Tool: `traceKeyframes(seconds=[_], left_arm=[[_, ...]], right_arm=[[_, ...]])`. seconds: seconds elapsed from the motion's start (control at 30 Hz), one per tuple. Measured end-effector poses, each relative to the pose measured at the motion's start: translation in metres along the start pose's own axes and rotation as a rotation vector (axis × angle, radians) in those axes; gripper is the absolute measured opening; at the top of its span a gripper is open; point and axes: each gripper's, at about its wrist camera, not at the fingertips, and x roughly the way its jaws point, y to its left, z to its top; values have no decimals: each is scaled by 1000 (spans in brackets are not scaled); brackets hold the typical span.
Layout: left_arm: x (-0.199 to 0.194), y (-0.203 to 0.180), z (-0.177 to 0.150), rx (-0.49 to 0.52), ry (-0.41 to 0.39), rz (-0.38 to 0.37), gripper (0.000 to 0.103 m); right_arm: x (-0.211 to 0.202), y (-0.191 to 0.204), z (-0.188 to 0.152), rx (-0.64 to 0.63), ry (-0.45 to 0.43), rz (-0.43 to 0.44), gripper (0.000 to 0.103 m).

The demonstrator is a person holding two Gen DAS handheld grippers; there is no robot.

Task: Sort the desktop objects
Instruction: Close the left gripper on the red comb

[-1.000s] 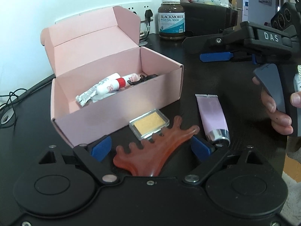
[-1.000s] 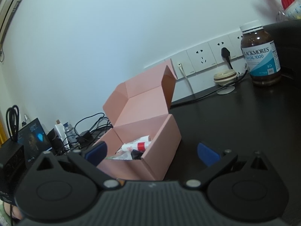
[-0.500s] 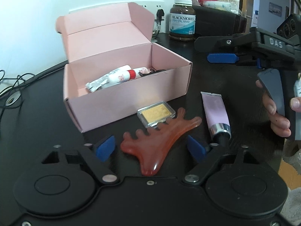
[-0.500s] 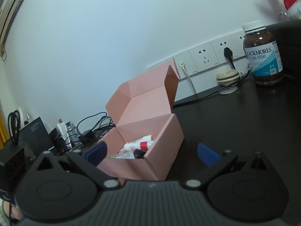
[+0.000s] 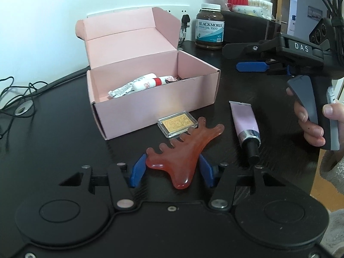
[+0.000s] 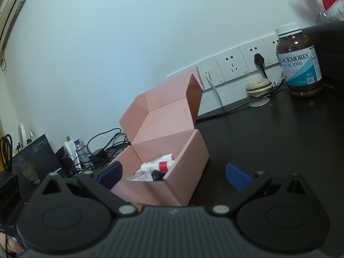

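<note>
Black worktop (image 5: 53, 129) spread wide, open pink box (image 5: 154, 99) standing mid-surface with lid up and a white-and-red tube (image 5: 148, 83) plus a crumpled wrapper inside. Right claw (image 6: 174, 173) hanging released above the worktop near the box corner, gripped by a hand (image 5: 311, 120) at the right edge; left claw (image 5: 172, 169) down low, blue pads parted on either side of the orange comb (image 5: 182, 148), contact impossible to tell. Lilac tube (image 5: 245, 122) flat just right of the comb, small gold case (image 5: 177, 124) between comb and box, brown bottle (image 5: 209, 30) far back by the wall.
</note>
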Motion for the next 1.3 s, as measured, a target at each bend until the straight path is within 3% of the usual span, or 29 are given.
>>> traceKeyframes(seconds=[0.17,1.07,1.3], left_arm=[[-6,2,-6,25,-16,26,55],[-13,13,4,-9,-140,-5,54],[-6,22,9,-19,-149,-32,54]], right_arm=[[1,0,0,-1,4,-1,102],[3,3,1,-28,35,10,102],[8,42,-7,-360,127,54,102]])
